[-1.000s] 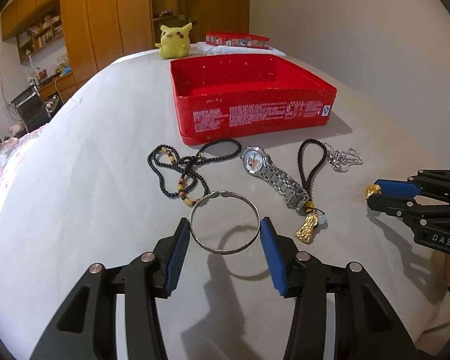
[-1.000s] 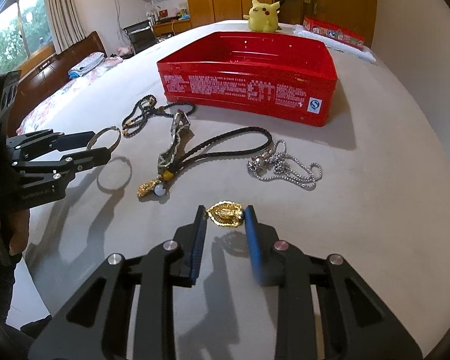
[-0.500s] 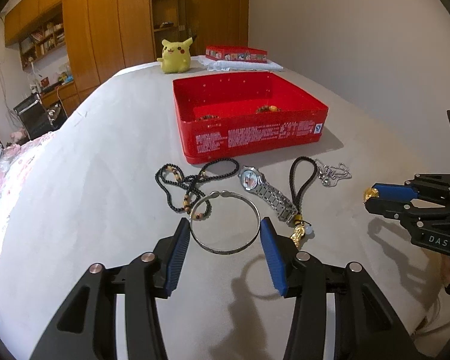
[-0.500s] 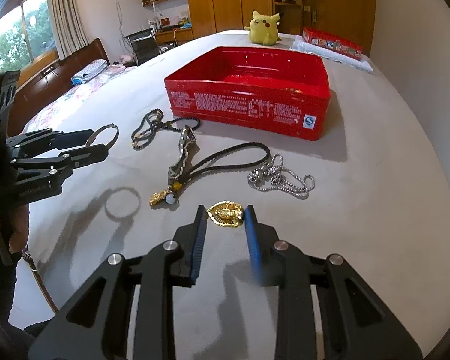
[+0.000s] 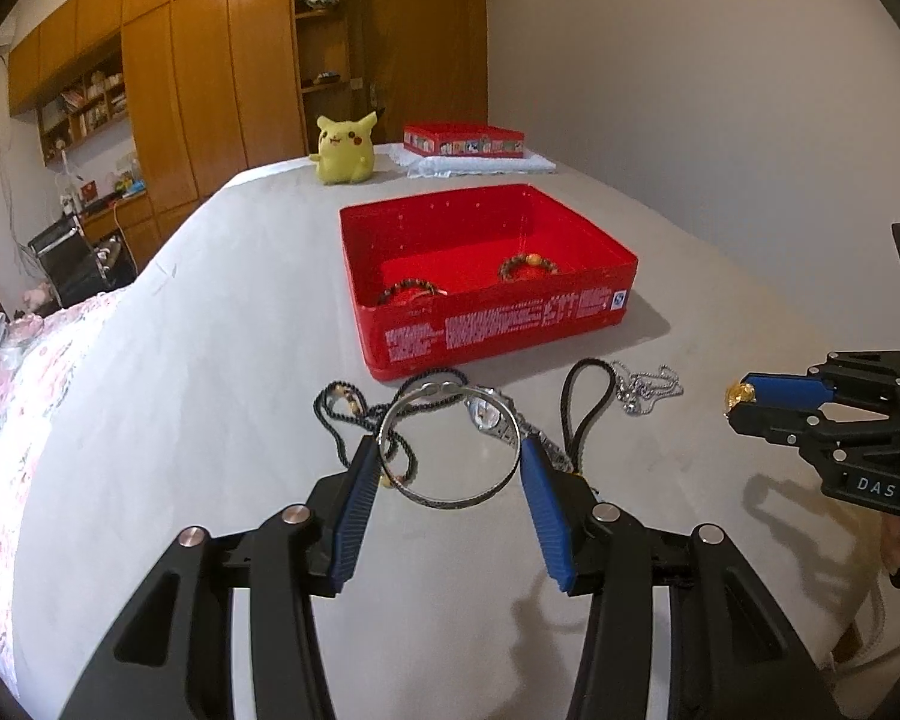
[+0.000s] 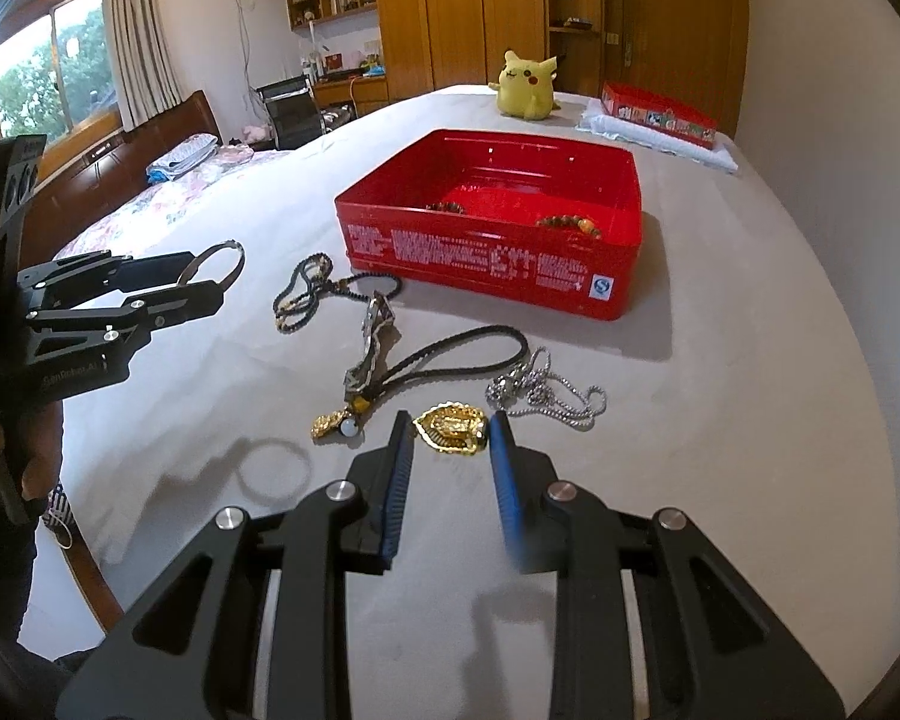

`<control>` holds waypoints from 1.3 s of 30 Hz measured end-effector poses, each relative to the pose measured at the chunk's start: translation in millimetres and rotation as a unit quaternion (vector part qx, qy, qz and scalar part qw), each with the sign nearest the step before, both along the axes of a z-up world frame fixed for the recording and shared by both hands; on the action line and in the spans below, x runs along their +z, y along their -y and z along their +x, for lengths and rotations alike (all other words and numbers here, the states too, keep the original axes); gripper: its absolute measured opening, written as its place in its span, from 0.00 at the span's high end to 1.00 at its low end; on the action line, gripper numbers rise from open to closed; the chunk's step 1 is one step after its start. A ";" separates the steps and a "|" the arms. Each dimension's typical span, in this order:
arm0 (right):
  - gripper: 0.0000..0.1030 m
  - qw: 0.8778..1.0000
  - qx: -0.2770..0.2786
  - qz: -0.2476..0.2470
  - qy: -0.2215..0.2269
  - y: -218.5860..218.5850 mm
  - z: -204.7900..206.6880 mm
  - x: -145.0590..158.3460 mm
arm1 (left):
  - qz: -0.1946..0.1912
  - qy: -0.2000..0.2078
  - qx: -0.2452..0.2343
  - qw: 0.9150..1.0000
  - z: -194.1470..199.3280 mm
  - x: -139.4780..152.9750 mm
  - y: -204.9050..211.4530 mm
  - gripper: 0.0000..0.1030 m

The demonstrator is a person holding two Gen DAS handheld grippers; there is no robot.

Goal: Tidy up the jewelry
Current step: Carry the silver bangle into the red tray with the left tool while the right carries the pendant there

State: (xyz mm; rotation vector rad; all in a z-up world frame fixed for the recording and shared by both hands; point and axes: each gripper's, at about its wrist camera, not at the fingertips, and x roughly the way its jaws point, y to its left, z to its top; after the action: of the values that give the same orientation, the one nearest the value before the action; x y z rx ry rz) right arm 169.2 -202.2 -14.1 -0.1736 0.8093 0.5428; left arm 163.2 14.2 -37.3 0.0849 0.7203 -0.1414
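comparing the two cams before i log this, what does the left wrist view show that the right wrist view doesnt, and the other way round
Only the left wrist view: the watch face, and the whole round of the silver bangle held in the left gripper.

Only the right wrist view: a window with curtains, and the gold pendant seen in full between the right gripper's pads.

Both: the red tin with two bead bracelets inside, the yellow plush toy, the silver chain, the black cord and the black bead necklace.
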 end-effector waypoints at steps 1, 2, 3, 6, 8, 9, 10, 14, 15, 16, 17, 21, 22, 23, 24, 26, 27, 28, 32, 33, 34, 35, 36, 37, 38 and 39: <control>0.76 1.000 0.000 0.000 0.001 0.4 0.1 1.6 | 0.001 0.002 -0.001 1.000 0.1 1.7 0.5 0.53; 0.76 1.000 0.000 0.000 0.003 0.7 0.2 3.2 | 0.001 0.003 -0.001 1.000 0.5 3.2 0.9 0.53; 0.76 1.000 0.000 -0.001 0.004 0.6 0.7 4.9 | 0.001 0.004 -0.003 1.000 1.4 4.5 1.3 0.53; 0.76 1.000 0.003 -0.003 0.010 -0.5 2.5 9.7 | 0.000 0.006 -0.006 1.000 4.1 7.6 2.8 0.53; 0.76 1.000 0.005 -0.005 0.013 -1.3 4.1 11.9 | 0.001 0.008 -0.009 1.000 7.2 10.4 4.3 0.53; 0.76 1.000 0.006 -0.006 0.016 -2.4 6.1 14.2 | 0.001 0.009 -0.009 1.000 8.5 11.3 4.8 0.53; 0.76 1.000 0.007 -0.007 0.018 -3.1 7.0 15.5 | 0.000 0.009 -0.010 1.000 11.0 12.8 4.7 0.53; 0.76 1.000 0.010 -0.008 0.024 -6.1 16.2 21.9 | -0.007 0.007 -0.013 1.000 20.2 17.1 3.7 0.53; 0.76 1.000 0.010 -0.008 0.024 -6.1 18.3 22.9 | -0.006 0.008 -0.014 1.000 21.6 18.2 3.9 0.53; 0.76 1.000 0.011 -0.008 0.023 -6.6 21.4 23.8 | -0.004 0.010 -0.014 1.000 23.5 19.7 4.6 0.53; 0.76 1.000 0.012 -0.007 0.022 -7.1 24.2 24.5 | -0.002 0.012 -0.015 1.000 25.4 21.1 5.4 0.53; 0.76 1.000 0.013 -0.007 0.025 -8.1 34.9 29.6 | 0.002 0.017 -0.015 1.000 33.4 25.8 6.9 0.53; 0.76 1.000 0.013 -0.006 0.026 -7.9 36.8 30.9 | 0.003 0.018 -0.015 1.000 35.4 27.0 7.2 0.53; 0.76 0.999 0.014 -0.007 0.028 -8.5 39.6 32.5 | 0.003 0.019 -0.015 1.000 38.1 28.6 7.3 0.53; 0.76 0.999 0.015 -0.009 0.029 -8.4 41.4 33.6 | 0.003 0.021 -0.015 1.000 40.3 30.1 7.6 0.53; 0.76 0.999 0.014 -0.011 0.035 -8.9 48.7 37.3 | 0.004 0.024 -0.015 1.000 45.9 33.5 8.4 0.53; 0.76 0.999 0.014 -0.011 0.036 -8.6 51.4 38.8 | 0.004 0.025 -0.016 1.000 47.6 34.7 9.2 0.53; 0.76 0.999 0.013 -0.011 0.038 -8.8 56.5 40.9 | 0.005 0.028 -0.016 0.999 50.4 36.5 9.9 0.53; 0.76 0.999 0.015 -0.009 0.035 -10.4 72.0 42.4 | 0.007 0.033 -0.018 0.999 61.4 41.2 12.4 0.53; 0.76 0.999 0.016 -0.008 0.032 -11.9 77.8 41.7 | 0.008 0.034 -0.018 0.999 64.0 42.3 12.6 0.53; 0.76 0.999 0.016 -0.008 0.031 -12.1 81.3 41.0 | 0.008 0.035 -0.019 0.999 67.7 43.2 13.2 0.53; 0.76 0.999 0.018 -0.009 0.030 -14.0 86.7 40.1 | 0.010 0.036 -0.020 0.999 70.9 43.9 13.7 0.53; 0.76 0.999 0.019 -0.010 0.029 -15.1 90.0 39.7 | 0.012 0.037 -0.020 0.999 75.3 44.7 13.9 0.53; 0.76 0.999 0.021 -0.009 0.026 -17.2 96.8 39.1 | 0.012 0.038 -0.020 0.999 77.9 45.4 14.4 0.53; 0.76 0.999 0.022 -0.010 0.025 -18.5 101.2 38.8 | 0.013 0.038 -0.020 0.999 82.4 46.0 14.0 0.53; 0.76 0.999 0.022 -0.010 0.024 -20.0 107.3 38.4 | 0.013 0.038 -0.020 0.999 85.4 46.5 14.1 0.53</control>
State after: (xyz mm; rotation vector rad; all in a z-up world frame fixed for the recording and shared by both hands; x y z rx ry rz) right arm 276.5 -182.2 24.3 -0.2228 0.7656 0.5707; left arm 248.6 0.1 9.2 0.1299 0.6442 -0.1668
